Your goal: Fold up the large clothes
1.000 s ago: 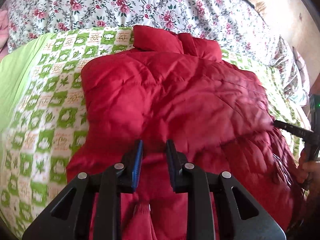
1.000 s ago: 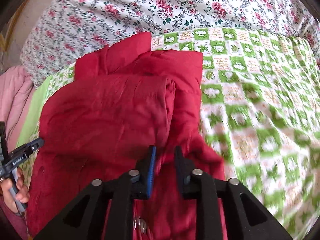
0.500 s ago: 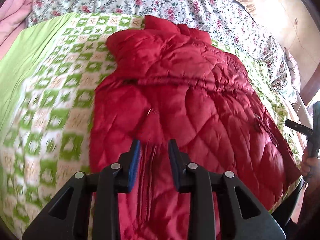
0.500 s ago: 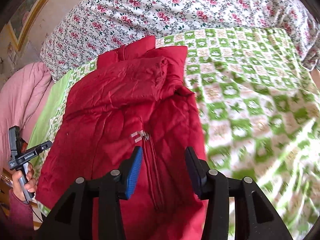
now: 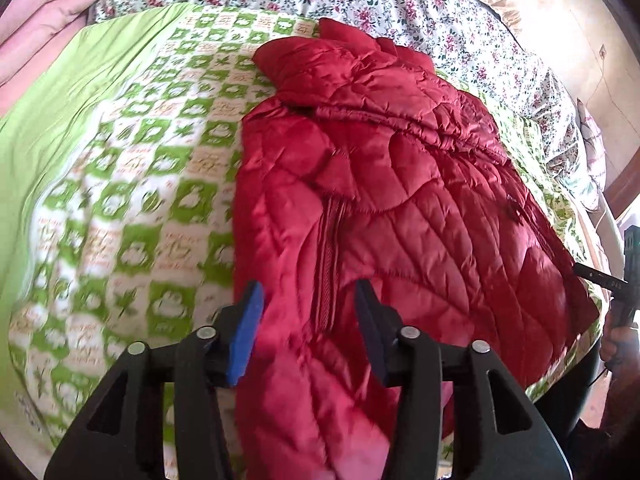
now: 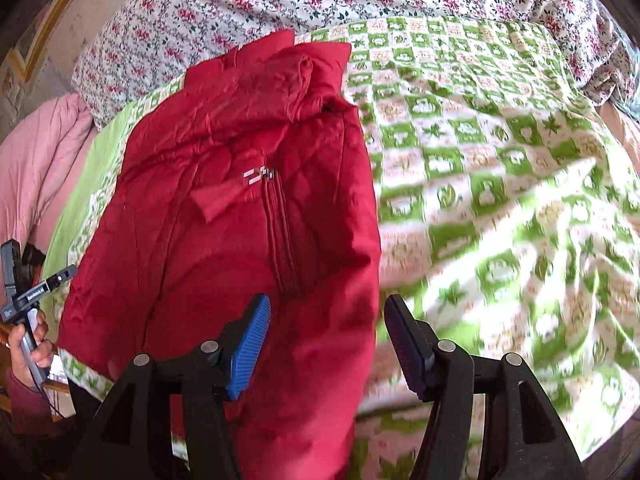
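A red quilted jacket (image 5: 400, 200) lies spread on the green-and-white checked blanket (image 5: 132, 208), its collar at the far end and its zip running toward me. My left gripper (image 5: 308, 320) hovers over the near hem. Its jaws are opening, and red fabric lies under the gap with neither pad pressing on it. In the right wrist view the same jacket (image 6: 240, 220) fills the left half. My right gripper (image 6: 326, 340) hangs over its near right edge, jaws opening and pads apart from the cloth.
A floral sheet (image 6: 280, 4) covers the far end of the bed and a pink quilt (image 5: 44, 20) lies at the far left. A hand (image 6: 28, 344) carries the other gripper at the bed's near edge. Bare wall (image 5: 580, 32) stands at the right.
Both grippers drew back toward the near edge of the bed, and their jaws widened off the red fabric. The jacket, bunched up before, now lies flatter and longer.
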Motion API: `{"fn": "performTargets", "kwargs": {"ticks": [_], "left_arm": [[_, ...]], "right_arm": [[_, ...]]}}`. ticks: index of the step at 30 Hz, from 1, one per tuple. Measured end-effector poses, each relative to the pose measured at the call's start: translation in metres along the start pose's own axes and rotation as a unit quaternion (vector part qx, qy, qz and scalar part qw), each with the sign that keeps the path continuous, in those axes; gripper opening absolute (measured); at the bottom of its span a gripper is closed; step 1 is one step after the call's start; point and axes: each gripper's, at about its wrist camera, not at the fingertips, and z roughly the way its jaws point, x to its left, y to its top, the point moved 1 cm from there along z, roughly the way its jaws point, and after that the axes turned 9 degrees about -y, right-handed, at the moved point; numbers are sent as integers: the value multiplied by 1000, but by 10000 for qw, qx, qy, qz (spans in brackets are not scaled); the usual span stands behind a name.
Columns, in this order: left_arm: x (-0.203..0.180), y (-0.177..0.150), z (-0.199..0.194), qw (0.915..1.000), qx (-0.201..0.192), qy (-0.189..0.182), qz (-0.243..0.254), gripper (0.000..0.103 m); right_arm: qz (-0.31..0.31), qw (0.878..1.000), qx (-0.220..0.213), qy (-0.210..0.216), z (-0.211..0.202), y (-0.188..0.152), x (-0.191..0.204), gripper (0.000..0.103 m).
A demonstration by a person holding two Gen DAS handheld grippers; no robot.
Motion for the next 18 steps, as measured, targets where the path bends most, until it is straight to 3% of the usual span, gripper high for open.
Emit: {"fn": "performTargets", "kwargs": {"ticks": [7, 12, 18], "left_arm": [[11, -25, -3, 9996, 178, 150, -179, 52], [18, -37, 1, 9985, 371, -125, -386, 52], [4, -47, 14, 9981, 565, -206, -136, 52]], "right_arm": [[-93, 9995, 128, 267, -4, -18, 7, 61], [-133, 9985, 210, 481, -3, -29, 13, 58], [-231, 9977, 261, 577, -3, -34, 15, 50]]}}
